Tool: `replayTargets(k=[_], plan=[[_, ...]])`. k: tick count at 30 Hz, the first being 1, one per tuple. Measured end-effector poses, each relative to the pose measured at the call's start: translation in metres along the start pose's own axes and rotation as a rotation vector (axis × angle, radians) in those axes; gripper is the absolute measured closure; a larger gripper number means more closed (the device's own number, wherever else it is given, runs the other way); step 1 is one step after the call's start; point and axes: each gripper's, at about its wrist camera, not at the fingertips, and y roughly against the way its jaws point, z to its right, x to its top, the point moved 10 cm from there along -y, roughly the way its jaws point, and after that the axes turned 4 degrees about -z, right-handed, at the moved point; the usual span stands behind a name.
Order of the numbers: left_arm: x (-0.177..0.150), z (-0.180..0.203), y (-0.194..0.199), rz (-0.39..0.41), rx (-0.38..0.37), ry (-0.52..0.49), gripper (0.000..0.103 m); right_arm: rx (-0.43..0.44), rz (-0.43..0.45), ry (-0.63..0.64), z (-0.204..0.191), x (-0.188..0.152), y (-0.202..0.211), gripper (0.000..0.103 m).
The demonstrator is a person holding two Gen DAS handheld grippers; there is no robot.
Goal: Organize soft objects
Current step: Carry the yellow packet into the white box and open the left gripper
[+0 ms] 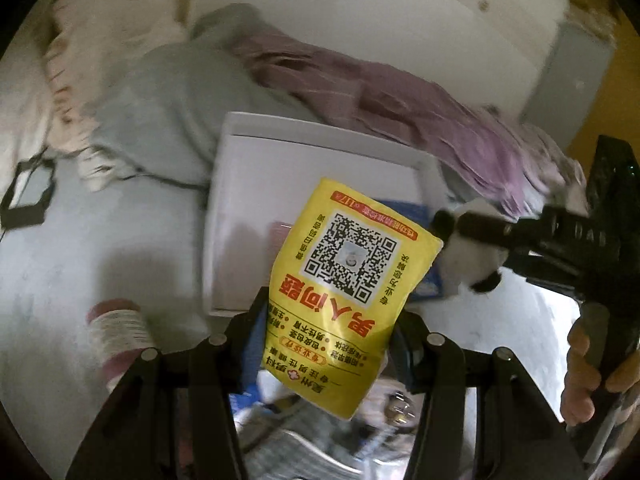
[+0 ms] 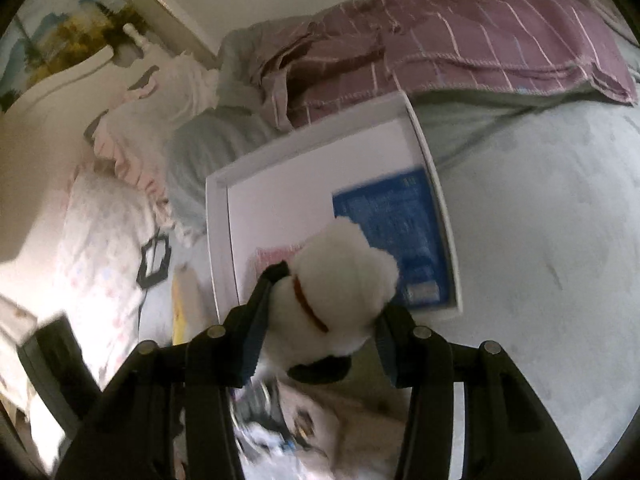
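My left gripper (image 1: pixel 330 320) is shut on a yellow tissue pack (image 1: pixel 344 280) with a QR code, held above the near edge of a white tray (image 1: pixel 240 160) on the bed. My right gripper (image 2: pixel 324 304) is shut on a white and black panda plush (image 2: pixel 340 280) with a red collar, just above the tray (image 2: pixel 218 216). The plush (image 1: pixel 468 256) and the right gripper (image 1: pixel 560 236) also show at the right of the left wrist view. A blue pack (image 2: pixel 400 232) and a pink item (image 2: pixel 272 256) lie in the tray.
A purple striped blanket (image 2: pixel 460 32) and grey bedding (image 1: pixel 168 108) lie behind the tray. A pillow (image 2: pixel 104 240) and a black-framed phone (image 1: pixel 28 196) lie to the left. A pink-capped bottle (image 1: pixel 116 332) lies on the pale sheet near my left gripper.
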Motion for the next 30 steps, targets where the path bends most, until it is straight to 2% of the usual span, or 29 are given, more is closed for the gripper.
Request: replayTargets(k=[4,7,10,12,15,18,19,21,24,27,29,30], plan=[[0.006,-0.025,-0.005,0.036,0.014,0.088,0.051,0.031,0.050,-0.092,-0.003,0.018,-0.021,0.053],[0.012,-0.032,-0.009,0.059,-0.014,0.145,0.051,0.143,0.124,-0.123,0.000,0.011,-0.036,0.053],[0.018,-0.038,-0.012,0.073,-0.032,0.206,0.051,0.180,0.072,-0.186,0.007,0.007,-0.055,0.053],[0.024,-0.045,-0.015,0.086,-0.002,0.239,0.051,0.186,0.094,-0.170,0.007,0.009,-0.057,0.053],[0.031,-0.050,-0.028,0.081,0.050,0.299,0.051,0.136,0.148,-0.146,0.010,0.013,-0.051,0.053],[0.037,-0.051,-0.046,0.084,0.101,0.326,0.051,0.163,0.181,-0.148,0.012,0.017,-0.041,0.053],[0.037,-0.052,-0.052,0.080,0.141,0.330,0.051,0.167,0.191,-0.149,0.013,0.019,-0.039,0.053],[0.035,-0.051,-0.060,0.089,0.238,0.308,0.051,0.161,0.207,-0.148,0.016,0.020,-0.033,0.053],[0.030,-0.038,-0.071,0.097,0.324,0.217,0.051,0.143,0.229,-0.139,0.016,0.022,-0.028,0.053],[0.025,-0.037,-0.086,0.036,0.389,0.188,0.051,0.140,0.241,-0.139,0.016,0.024,-0.025,0.053],[0.022,-0.052,-0.093,0.002,0.415,0.255,0.051,0.140,0.245,-0.143,0.018,0.024,-0.025,0.053],[0.020,-0.057,-0.096,-0.004,0.396,0.290,0.051,0.136,0.244,-0.143,0.019,0.024,-0.026,0.053]])
